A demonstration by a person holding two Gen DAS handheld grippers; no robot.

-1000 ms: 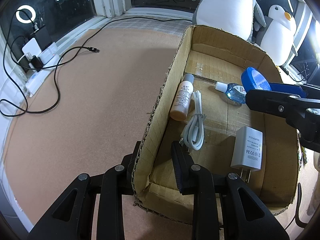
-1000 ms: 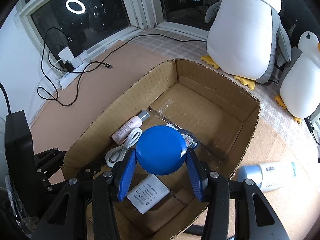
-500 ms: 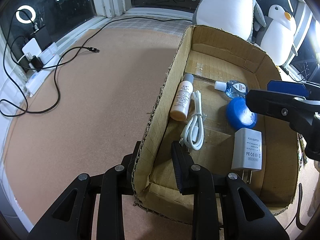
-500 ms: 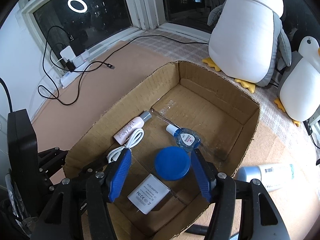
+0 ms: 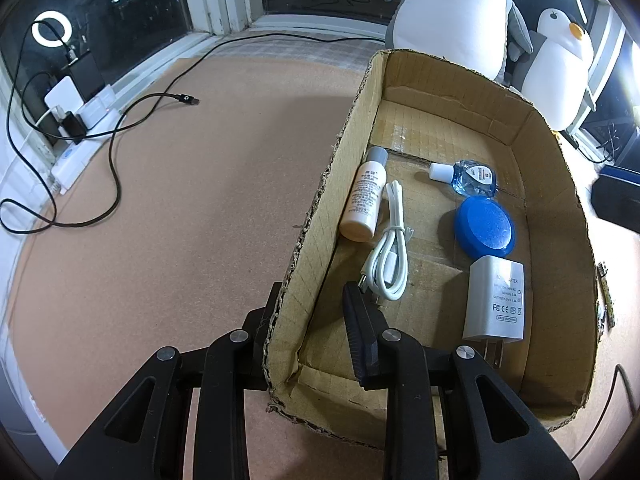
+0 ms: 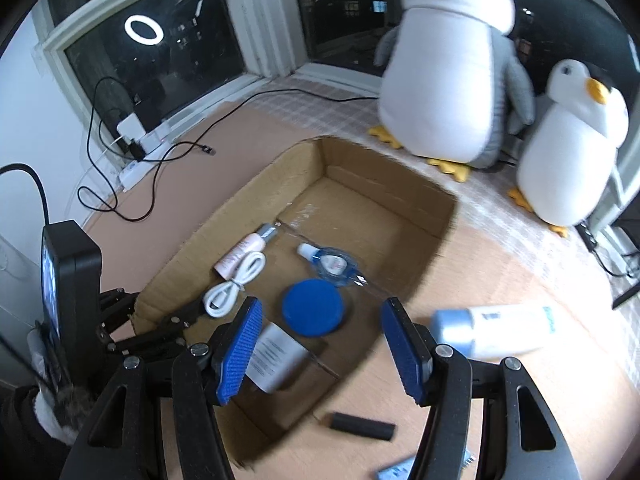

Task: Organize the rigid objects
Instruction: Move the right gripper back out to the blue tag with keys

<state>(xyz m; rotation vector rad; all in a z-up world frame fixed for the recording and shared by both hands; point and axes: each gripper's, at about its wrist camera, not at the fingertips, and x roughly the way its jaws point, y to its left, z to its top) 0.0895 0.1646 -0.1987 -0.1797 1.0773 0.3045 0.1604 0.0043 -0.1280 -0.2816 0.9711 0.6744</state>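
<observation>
An open cardboard box (image 5: pixel 552 184) (image 6: pixel 424 248) holds a blue round tin (image 5: pixel 485 231) (image 6: pixel 313 312), a small blue bottle (image 5: pixel 470 175) (image 6: pixel 330 261), a beige tube bottle (image 5: pixel 363 200) (image 6: pixel 244 249), a coiled white cable (image 5: pixel 390 256) (image 6: pixel 234 282) and a white charger (image 5: pixel 494 300) (image 6: pixel 276 356). My left gripper (image 5: pixel 308 328) is shut on the box's near left wall. My right gripper (image 6: pixel 322 354) is open and empty above the box's near right side.
A white and blue bottle (image 6: pixel 496 330) and a short black cylinder (image 6: pixel 362 426) lie on the brown floor right of the box. Two plush penguins (image 6: pixel 448 68) stand behind it. A power strip with black cables (image 5: pixel 76 120) lies by the window at left.
My right gripper opened and let the blue tin drop into the box, then lifted and pulled back to the right. My left gripper kept its hold on the box wall.
</observation>
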